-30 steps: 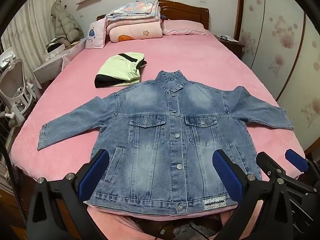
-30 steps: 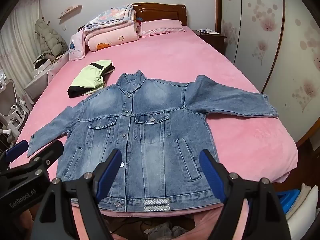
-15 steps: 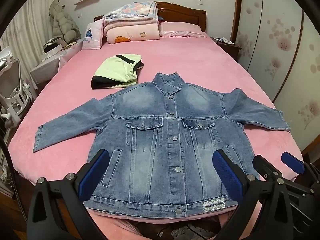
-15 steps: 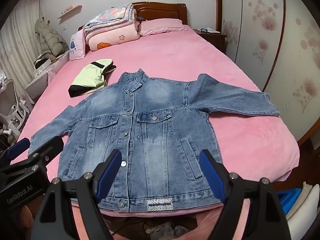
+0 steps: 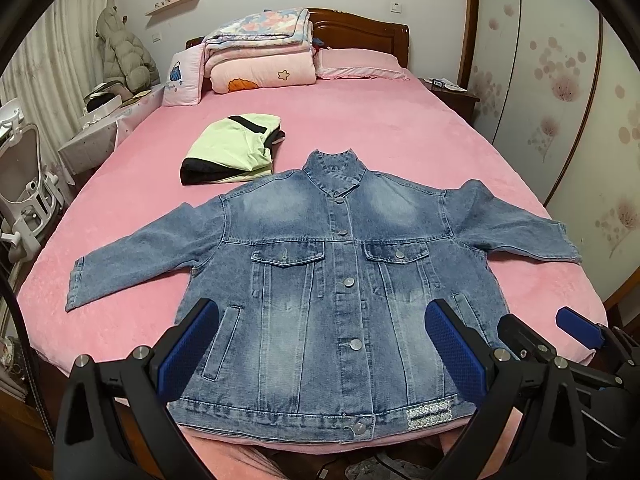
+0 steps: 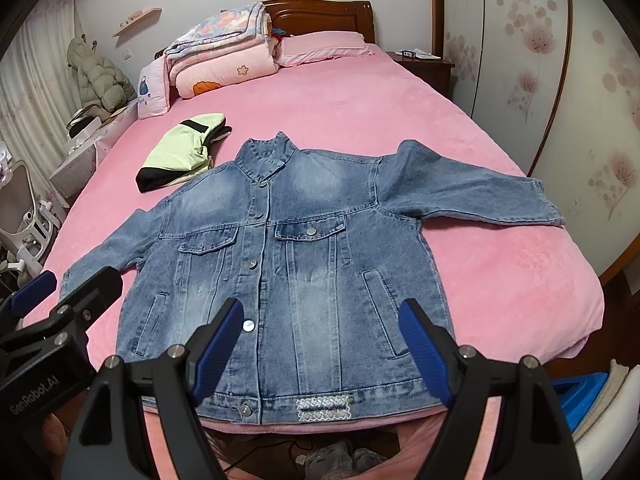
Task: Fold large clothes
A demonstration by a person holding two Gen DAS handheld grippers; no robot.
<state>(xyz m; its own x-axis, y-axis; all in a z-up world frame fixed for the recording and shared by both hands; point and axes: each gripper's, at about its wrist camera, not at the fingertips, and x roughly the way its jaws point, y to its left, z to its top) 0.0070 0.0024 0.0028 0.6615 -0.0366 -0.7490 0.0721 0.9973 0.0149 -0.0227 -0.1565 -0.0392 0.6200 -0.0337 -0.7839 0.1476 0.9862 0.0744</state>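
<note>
The left gripper (image 5: 320, 344) is wide open and holds nothing, its two blue pads (image 5: 186, 348) far apart above the bottom part of the denim jacket (image 5: 336, 272). The right gripper (image 6: 320, 344) is wide open too, with nothing in it, and it hangs above the same bottom edge of the jacket, a little more to the right side. In the left view the right gripper shows at the right edge, and in the right view the left gripper shows at the left edge, so the two are side by side. The jacket lies flat on the pink bed (image 5: 380, 128), front side up and buttoned, with the collar pointing to the far end and both sleeves spread out to the sides. Its bottom hem sits right at the near edge of the bed. A small white patch (image 6: 323, 405) is sewn on the hem. Just past the jacket's left shoulder lies a folded light green and black garment (image 5: 234, 148), very close to the jacket. Farther back, a stack of folded blankets (image 5: 260, 58) and a pink pillow (image 5: 358, 64) sit by the wooden headboard (image 5: 360, 28). A white chair (image 5: 24, 196) stands left of the bed
</note>
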